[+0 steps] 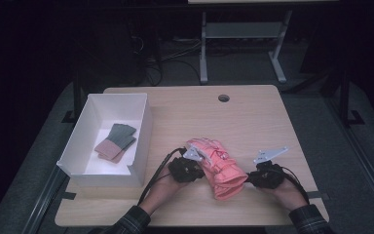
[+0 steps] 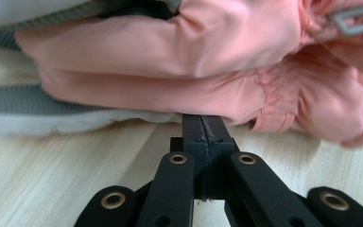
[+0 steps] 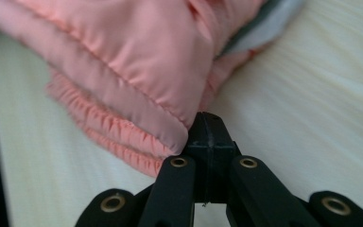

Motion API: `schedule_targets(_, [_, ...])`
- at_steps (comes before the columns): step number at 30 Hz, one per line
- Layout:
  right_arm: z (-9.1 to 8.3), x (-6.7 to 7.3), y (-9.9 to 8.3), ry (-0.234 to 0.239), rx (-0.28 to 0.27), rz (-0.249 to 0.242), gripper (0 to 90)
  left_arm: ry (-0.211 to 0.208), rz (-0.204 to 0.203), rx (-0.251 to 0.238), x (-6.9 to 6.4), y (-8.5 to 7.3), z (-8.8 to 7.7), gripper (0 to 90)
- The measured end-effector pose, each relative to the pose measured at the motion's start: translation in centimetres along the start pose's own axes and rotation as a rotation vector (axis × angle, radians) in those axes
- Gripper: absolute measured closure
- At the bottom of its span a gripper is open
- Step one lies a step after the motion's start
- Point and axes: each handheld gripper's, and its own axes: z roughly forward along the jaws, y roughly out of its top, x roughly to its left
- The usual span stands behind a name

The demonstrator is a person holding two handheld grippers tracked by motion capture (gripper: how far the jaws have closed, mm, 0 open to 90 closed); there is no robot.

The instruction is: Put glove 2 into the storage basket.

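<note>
Both grippers sat with jaws pressed together, flanking the pink gloves.

Left gripper (image 1: 195, 168) touched the pink gloves (image 1: 217, 167) at their near-left edge, nothing between its jaws; right gripper (image 1: 254, 176) met the cuff end. The gloves lay stacked on the worktop (image 1: 253, 122), just right of the white box (image 1: 141, 146) holding folded socks (image 1: 115, 142).

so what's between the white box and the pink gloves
In the high view, the left gripper and its black cable sit on the table between the white box and the pink gloves.
</note>
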Motion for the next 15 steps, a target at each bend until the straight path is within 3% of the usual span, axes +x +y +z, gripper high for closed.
schedule_targets(15, [2.7, 4.9, 1.1, 0.117, 0.001, -0.086, 90.0, -0.015, -0.044, -0.034, 1.8, -1.0, -1.8, 89.7])
